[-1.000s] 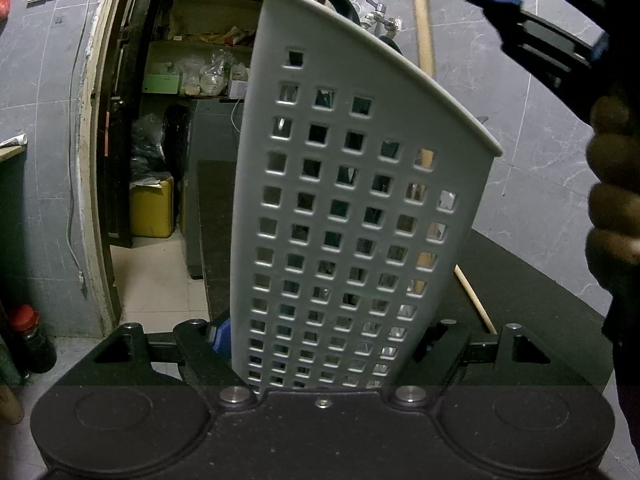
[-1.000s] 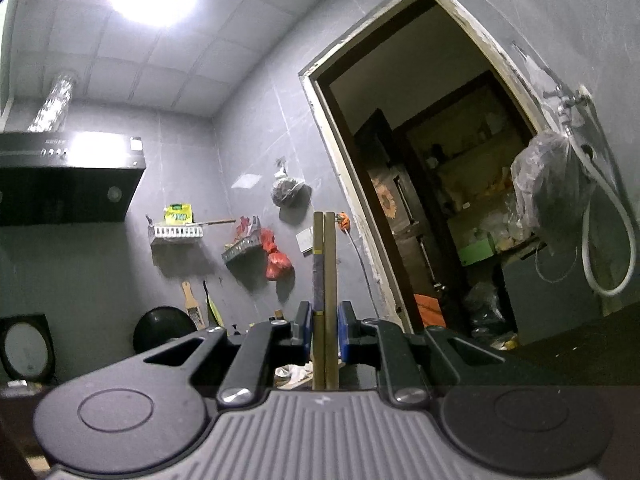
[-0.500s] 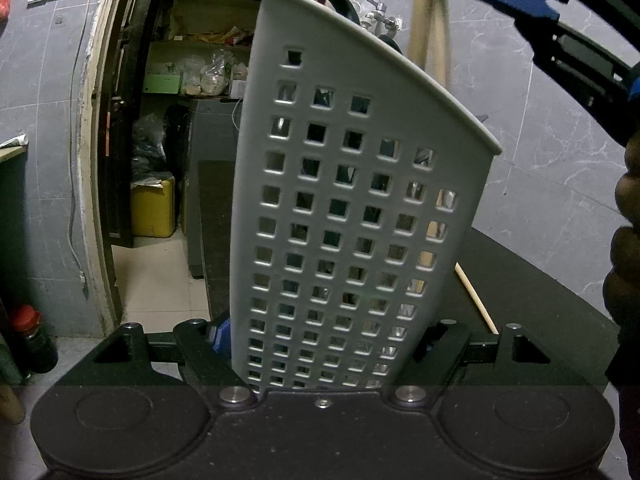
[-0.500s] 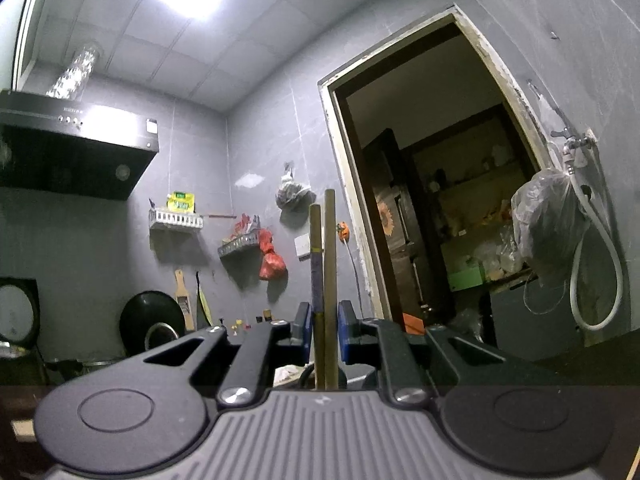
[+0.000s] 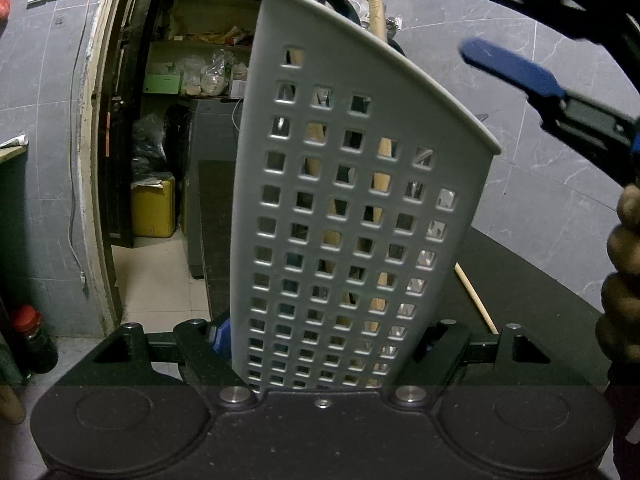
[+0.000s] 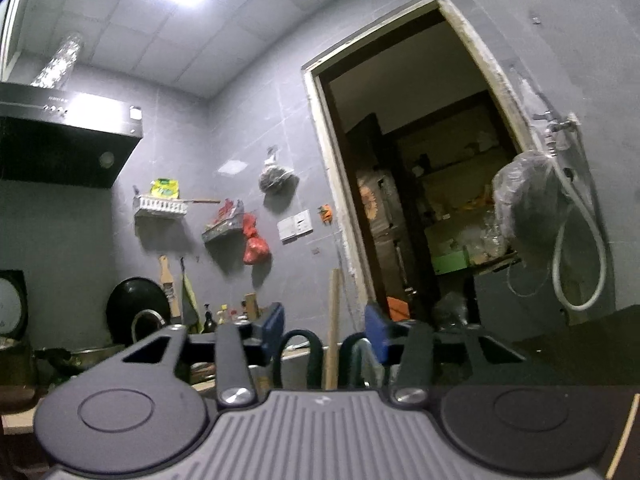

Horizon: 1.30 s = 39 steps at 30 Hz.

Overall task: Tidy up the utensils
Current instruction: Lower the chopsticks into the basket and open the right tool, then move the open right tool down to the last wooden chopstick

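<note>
My left gripper (image 5: 324, 340) is shut on a white perforated utensil holder (image 5: 360, 168), which stands upright and fills the left wrist view. Wooden chopsticks (image 5: 375, 4) stick out of its top and show through the holes, beside a dark looped handle (image 5: 332, 0). My right gripper (image 5: 516, 20) hovers above and to the right of the holder with a hand (image 5: 624, 280) on it. In the right wrist view its jaws are opening: the right gripper (image 6: 325, 326) has a chopstick (image 6: 332, 320) standing loose between the blue pads (image 6: 376, 328), touching neither.
One loose chopstick (image 5: 476, 300) lies on the black counter (image 5: 540, 292) right of the holder. Behind is an open doorway (image 5: 180, 120) with shelves and a yellow can (image 5: 154, 208). A range hood (image 6: 60, 148), wall racks and a hose (image 6: 576, 264) show in the right wrist view.
The right gripper's jaws have parted and let go of the chopsticks, which have dropped lower and now show inside the holder. The left gripper and holder have stayed still.
</note>
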Each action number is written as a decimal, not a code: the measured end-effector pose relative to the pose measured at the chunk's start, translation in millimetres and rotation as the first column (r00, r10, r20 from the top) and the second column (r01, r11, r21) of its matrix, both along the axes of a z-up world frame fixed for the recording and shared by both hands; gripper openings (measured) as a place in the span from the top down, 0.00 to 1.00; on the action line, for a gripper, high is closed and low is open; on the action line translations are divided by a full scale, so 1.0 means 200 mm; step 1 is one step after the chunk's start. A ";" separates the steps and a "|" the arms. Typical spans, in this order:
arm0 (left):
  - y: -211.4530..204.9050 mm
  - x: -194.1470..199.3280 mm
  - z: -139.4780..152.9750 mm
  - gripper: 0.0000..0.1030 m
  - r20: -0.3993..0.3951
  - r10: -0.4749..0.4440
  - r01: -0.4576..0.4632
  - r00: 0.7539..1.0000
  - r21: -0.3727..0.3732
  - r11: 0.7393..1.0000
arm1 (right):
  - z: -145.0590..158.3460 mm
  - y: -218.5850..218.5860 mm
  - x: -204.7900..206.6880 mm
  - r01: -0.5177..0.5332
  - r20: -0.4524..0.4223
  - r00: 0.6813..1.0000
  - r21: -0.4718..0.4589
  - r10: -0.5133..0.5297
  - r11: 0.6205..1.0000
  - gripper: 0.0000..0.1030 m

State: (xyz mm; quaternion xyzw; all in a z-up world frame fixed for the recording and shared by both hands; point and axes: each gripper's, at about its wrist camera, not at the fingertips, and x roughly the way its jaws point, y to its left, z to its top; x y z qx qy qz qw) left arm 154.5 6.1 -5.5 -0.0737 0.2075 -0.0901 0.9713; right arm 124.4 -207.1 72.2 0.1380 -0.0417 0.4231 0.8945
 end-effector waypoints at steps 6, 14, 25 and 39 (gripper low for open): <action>0.00 0.00 0.00 0.23 0.000 0.001 -0.001 1.000 0.001 1.000 | -0.05 -0.12 -0.03 0.082 -0.020 0.997 0.043 -0.081 0.996 0.14; 0.00 0.00 0.00 0.23 -0.004 0.004 -0.004 1.000 0.012 1.000 | -0.15 -0.28 -0.01 0.199 -0.105 0.976 0.083 -0.190 0.976 0.00; -0.01 0.02 0.01 0.23 -0.016 0.002 -0.002 1.000 0.029 1.000 | -0.32 -0.49 0.03 0.402 -0.331 0.871 0.055 -0.363 0.914 0.00; -0.08 0.04 0.02 0.23 -0.041 0.025 -0.020 0.999 0.119 0.993 | -0.44 -0.66 0.14 0.446 -0.421 0.823 0.062 -0.382 0.893 0.00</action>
